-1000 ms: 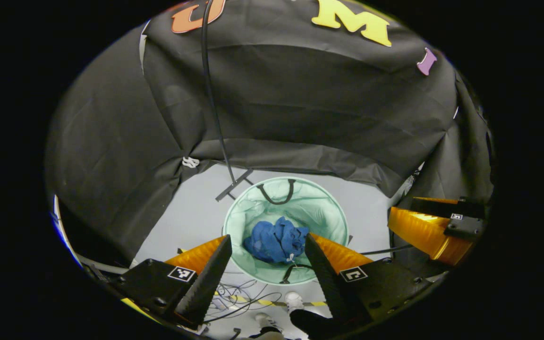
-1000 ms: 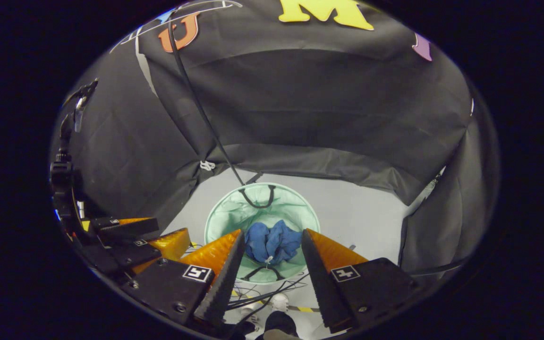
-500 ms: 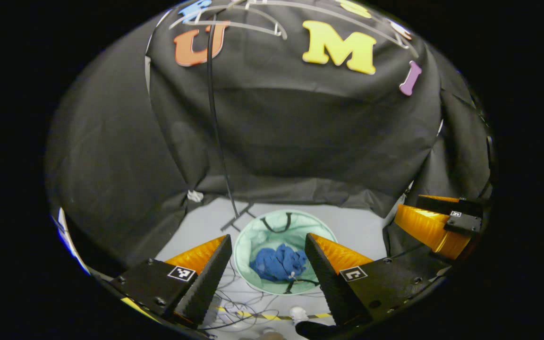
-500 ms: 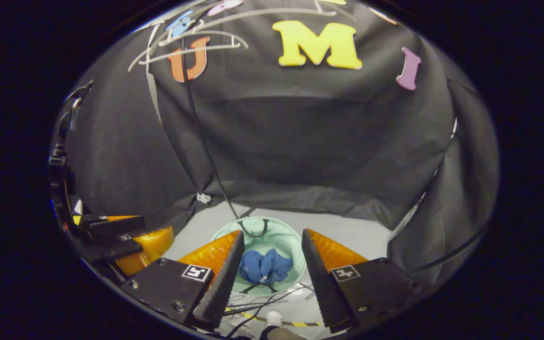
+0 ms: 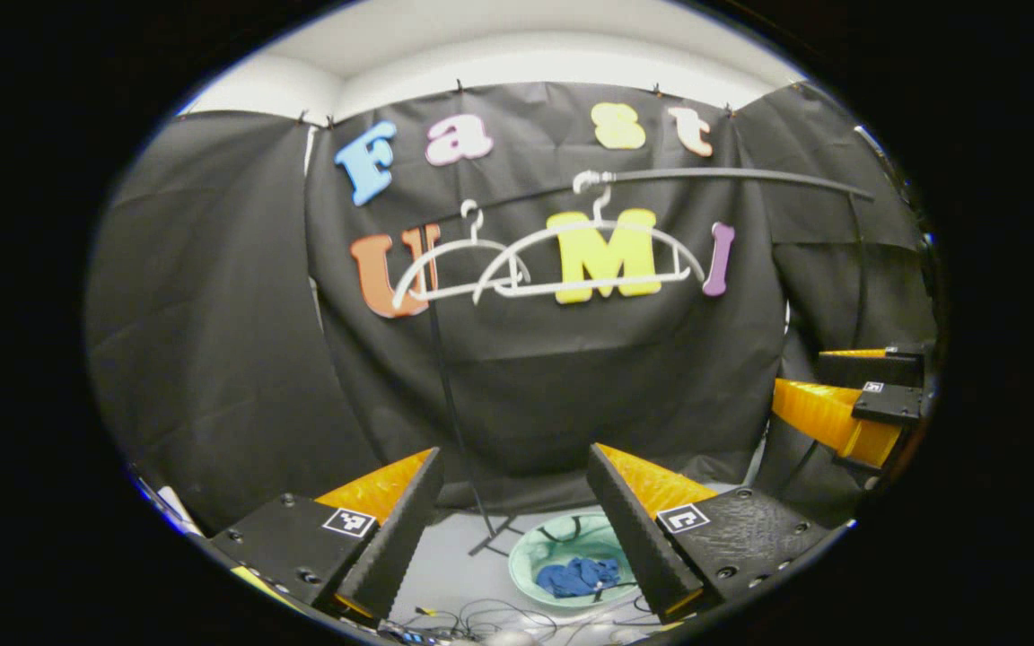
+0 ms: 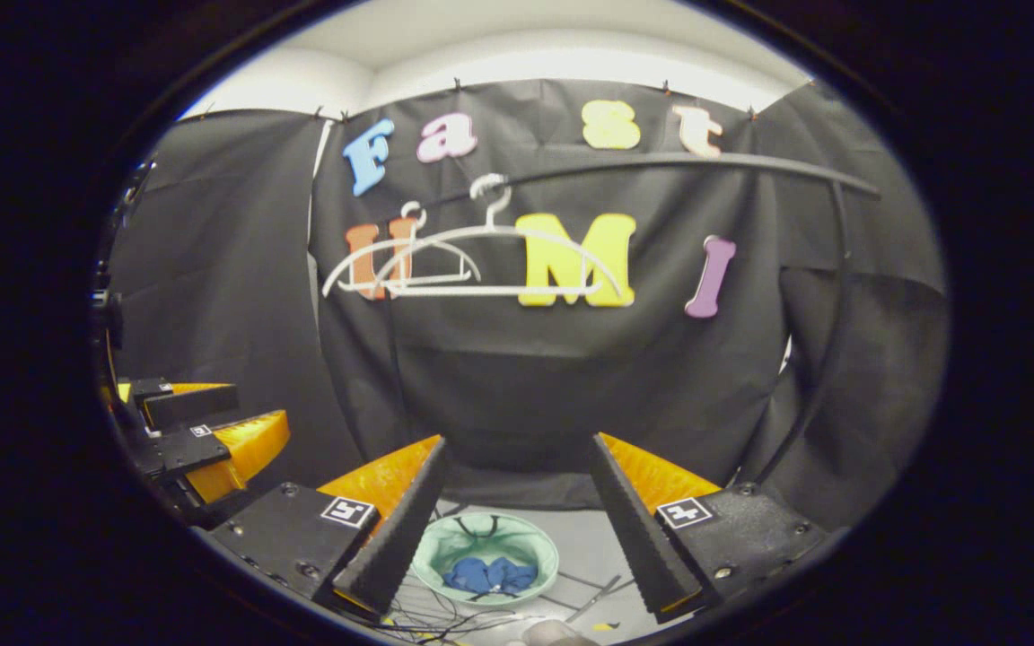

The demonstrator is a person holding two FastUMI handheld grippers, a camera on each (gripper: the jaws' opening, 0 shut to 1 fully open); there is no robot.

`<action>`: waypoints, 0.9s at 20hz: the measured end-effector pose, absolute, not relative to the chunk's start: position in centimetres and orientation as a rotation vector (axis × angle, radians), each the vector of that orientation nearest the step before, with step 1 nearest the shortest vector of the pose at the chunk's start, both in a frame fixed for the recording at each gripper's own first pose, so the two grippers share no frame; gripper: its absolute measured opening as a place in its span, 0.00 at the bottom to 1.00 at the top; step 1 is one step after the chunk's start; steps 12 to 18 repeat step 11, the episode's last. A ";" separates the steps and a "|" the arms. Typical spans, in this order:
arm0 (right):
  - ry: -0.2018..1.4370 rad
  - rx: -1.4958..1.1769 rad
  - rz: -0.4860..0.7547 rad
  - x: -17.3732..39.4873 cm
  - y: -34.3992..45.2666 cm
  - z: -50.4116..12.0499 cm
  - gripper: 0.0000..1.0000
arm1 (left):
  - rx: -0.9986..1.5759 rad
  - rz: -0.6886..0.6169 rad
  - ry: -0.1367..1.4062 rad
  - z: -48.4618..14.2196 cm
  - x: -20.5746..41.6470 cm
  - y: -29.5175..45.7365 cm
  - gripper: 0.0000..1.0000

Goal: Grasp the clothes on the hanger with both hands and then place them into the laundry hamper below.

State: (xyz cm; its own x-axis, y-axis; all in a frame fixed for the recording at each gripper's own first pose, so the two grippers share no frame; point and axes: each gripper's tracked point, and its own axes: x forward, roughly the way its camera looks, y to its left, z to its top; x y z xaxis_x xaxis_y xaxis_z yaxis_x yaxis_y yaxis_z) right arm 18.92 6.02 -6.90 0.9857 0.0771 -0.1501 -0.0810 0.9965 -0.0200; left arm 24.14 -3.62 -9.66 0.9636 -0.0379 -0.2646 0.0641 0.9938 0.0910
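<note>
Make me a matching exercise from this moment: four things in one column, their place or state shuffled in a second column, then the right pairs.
Things
1. blue clothes
2. hangers
3. hamper
4. left gripper

Places or states
A. bare, hooked on the black rail
B. open, nothing between the fingers
C. bunched up inside the hamper
D. standing on the floor, below the rail

Pairs: 1-C, 2-A, 3-D, 4-B

The rail runs across the booth wall, and the right gripper is open as well.
</note>
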 end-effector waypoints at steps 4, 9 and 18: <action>0.060 0.002 0.089 13.7 7.0 1.8 1.00 | 0.014 -0.078 0.190 -3.5 20.7 -2.5 0.97; -0.039 0.033 0.084 8.7 5.8 7.1 1.00 | 0.008 -0.036 0.104 2.3 16.2 0.8 1.00; -0.051 0.043 0.089 7.2 5.3 7.9 1.00 | 0.021 -0.001 0.085 3.8 13.8 1.9 1.00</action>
